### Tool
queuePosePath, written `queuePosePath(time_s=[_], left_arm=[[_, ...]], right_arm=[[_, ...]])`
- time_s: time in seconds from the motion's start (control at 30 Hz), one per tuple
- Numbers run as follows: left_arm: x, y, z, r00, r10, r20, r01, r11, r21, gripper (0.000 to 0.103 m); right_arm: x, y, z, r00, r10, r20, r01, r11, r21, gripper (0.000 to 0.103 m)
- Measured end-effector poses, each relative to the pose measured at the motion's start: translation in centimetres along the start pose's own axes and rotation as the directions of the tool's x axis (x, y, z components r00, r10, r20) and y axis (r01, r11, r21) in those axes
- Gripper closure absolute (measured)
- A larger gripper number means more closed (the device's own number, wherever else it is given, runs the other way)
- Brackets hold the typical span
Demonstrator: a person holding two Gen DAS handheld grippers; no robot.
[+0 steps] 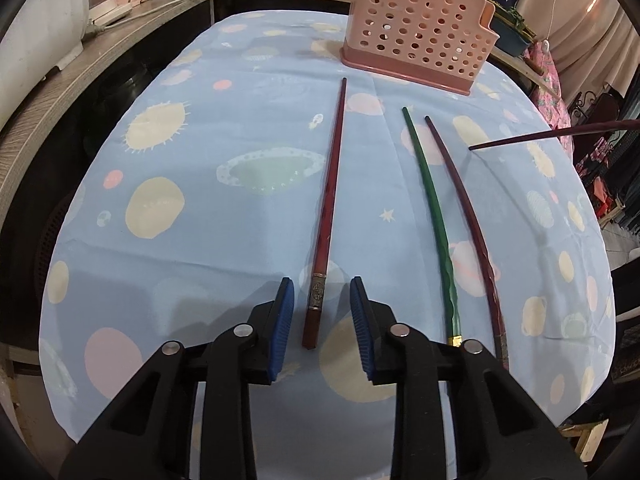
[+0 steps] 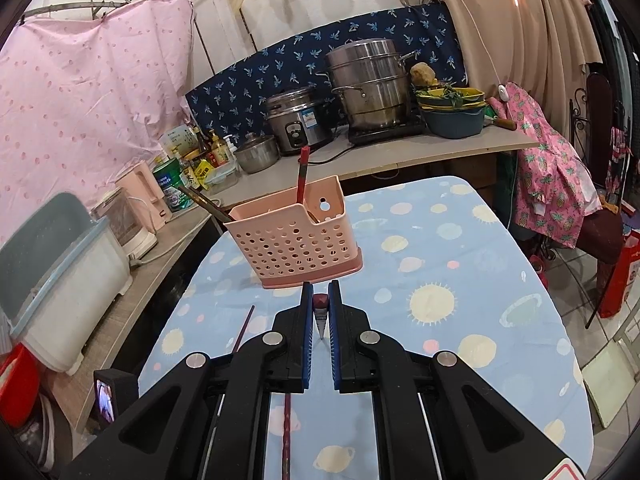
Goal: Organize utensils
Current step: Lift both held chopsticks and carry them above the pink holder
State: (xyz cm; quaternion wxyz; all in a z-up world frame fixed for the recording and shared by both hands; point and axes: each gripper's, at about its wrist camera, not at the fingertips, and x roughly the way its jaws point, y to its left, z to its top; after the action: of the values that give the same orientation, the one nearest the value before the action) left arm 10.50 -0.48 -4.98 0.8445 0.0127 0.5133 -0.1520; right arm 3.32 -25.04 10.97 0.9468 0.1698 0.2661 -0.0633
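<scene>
Left claw (image 1: 322,312): yours stands wide open, empty, its pads either side of the red chopstick's (image 1: 329,208) thick end on the desk (image 1: 200,200).
Right claw (image 2: 320,312): yours is clamped on a dark red chopstick (image 2: 320,303), above the desk.
Pink holder (image 2: 294,240): ahead, one chopstick (image 2: 302,174) standing inside.
Green chopstick (image 1: 430,208): lying beside a maroon one (image 1: 466,208).

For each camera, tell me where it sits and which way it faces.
Left wrist: low over the planet-print blue tablecloth, facing the perforated pink plastic utensil basket; open left gripper straddles a dark red chopstick, green chopstick alongside.
Right wrist: raised, facing the basket and kitchen counter; right gripper shut on a maroon chopstick.
Shared: basket, tablecloth; the held maroon chopstick pokes into the left view.
</scene>
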Motion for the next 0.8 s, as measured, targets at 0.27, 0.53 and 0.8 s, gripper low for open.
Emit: queuePosePath(time_s=[0.27, 0.53, 0.8], left_arm=[[0.0, -0.1, 0.0, 1.000, -0.014, -0.010, 0.014, 1.000, 0.004, 0.095], [-2.9, -0.2, 1.1, 0.998, -0.035, 0.044, 0.036, 0.999, -0.005, 0.096], [-8.5, -0.5, 4.9, 0.983, -0.070, 0.172, 0.072, 0.997, -0.008, 0.096]], right_arm=[[0.1, -0.1, -0.6, 1.000, 0.000, -0.010, 0.000, 1.000, 0.005, 0.096], [-0.1, -0.1, -0.5, 1.000, 0.002, -0.002, -0.002, 1.000, 0.008, 0.096], [-0.8, -0.1, 1.0, 0.999, 0.027, 0.022, -0.027, 0.999, 0.026, 0.096]])
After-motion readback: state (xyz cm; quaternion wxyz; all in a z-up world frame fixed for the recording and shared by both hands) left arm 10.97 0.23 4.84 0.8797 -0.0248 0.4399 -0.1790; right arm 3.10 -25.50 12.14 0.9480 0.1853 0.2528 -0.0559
